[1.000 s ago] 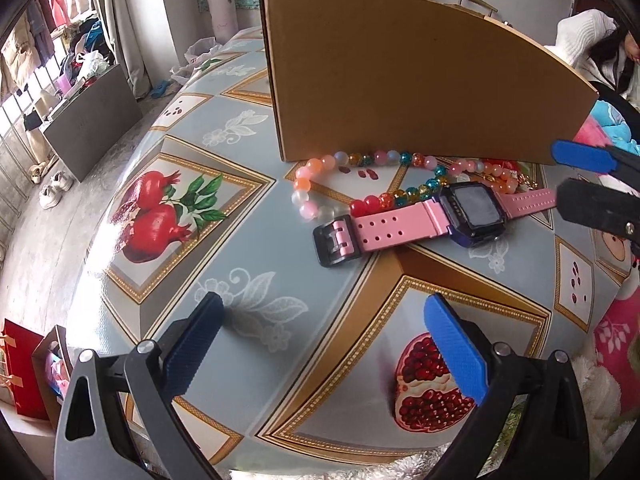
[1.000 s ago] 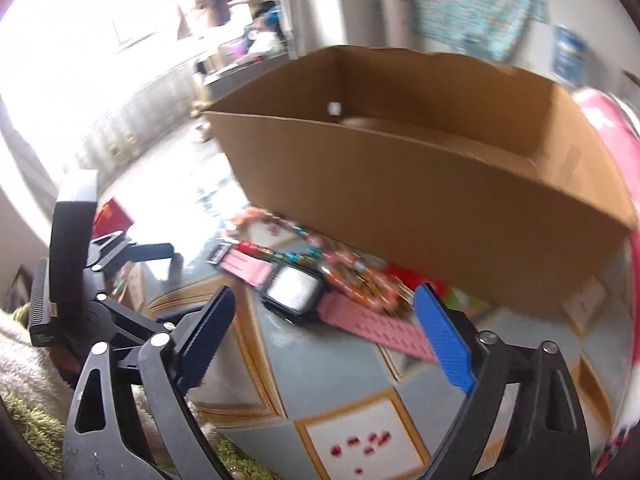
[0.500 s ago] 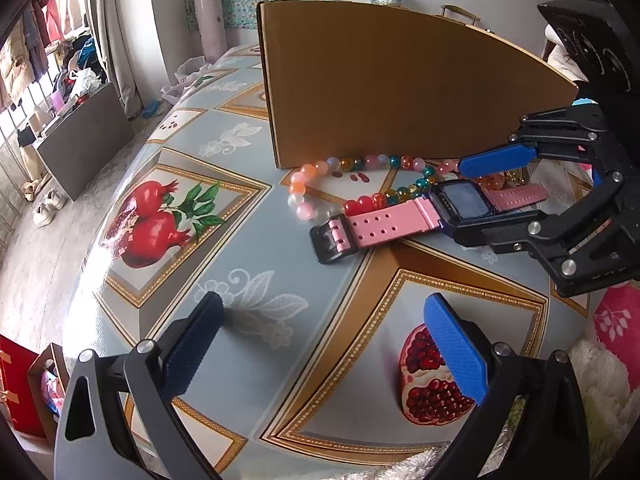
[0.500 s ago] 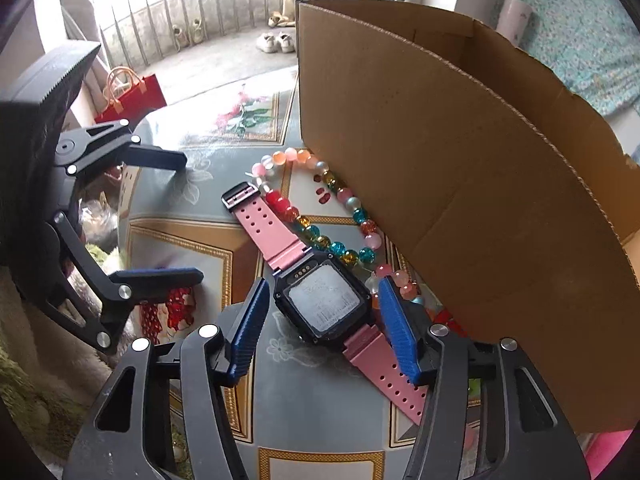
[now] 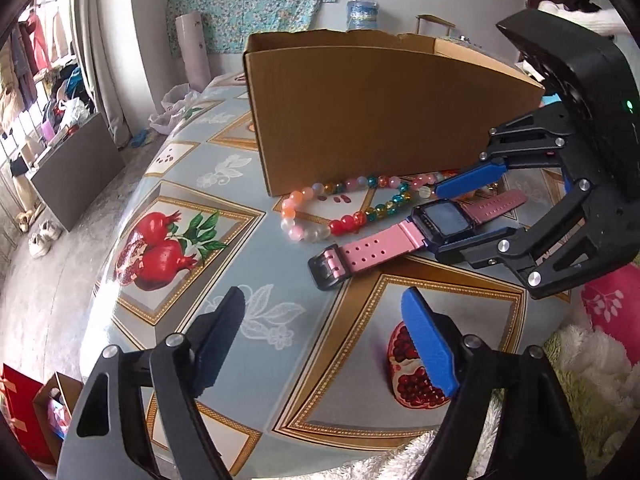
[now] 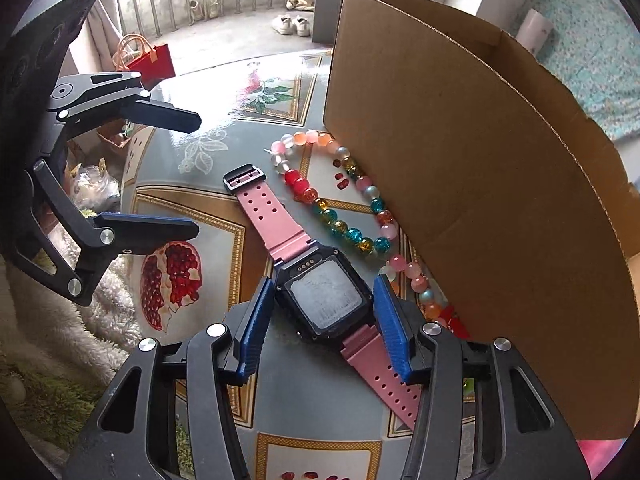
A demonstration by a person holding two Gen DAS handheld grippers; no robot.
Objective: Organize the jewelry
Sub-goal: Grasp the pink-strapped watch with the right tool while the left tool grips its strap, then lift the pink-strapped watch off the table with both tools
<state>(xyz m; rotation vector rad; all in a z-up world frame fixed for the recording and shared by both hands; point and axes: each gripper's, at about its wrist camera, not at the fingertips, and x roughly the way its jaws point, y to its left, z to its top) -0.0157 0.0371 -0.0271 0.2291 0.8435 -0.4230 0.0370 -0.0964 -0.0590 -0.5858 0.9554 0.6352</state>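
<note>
A pink-strapped watch [image 6: 276, 224] with a dark square case lies flat on the table, beside a loop of coloured beads [image 6: 340, 224] that rests against a brown cardboard box [image 6: 480, 160]. My right gripper [image 6: 323, 284] straddles the case, its jaws closing, and both blue pads touch the case's sides. In the left wrist view the same watch [image 5: 372, 248], beads [image 5: 348, 222] and box [image 5: 360, 112] show, with the right gripper [image 5: 440, 222] reaching in from the right. My left gripper [image 5: 322, 298] hovers near the table's front edge, jaws closing with nothing between them; it also shows as left gripper [image 6: 196, 172].
The round table [image 5: 188, 304] wears a grey cloth printed with pomegranates. A fluffy white blanket [image 5: 580, 360] lies off its near edge. On the floor to the left stand a red bag [image 6: 148, 58], shoes [image 5: 42, 234] and a grey cabinet [image 5: 72, 176].
The right gripper swung in over the watch, rolled, and narrowed its jaws onto the case. The left gripper's jaws narrowed and it drew back and up a little.
</note>
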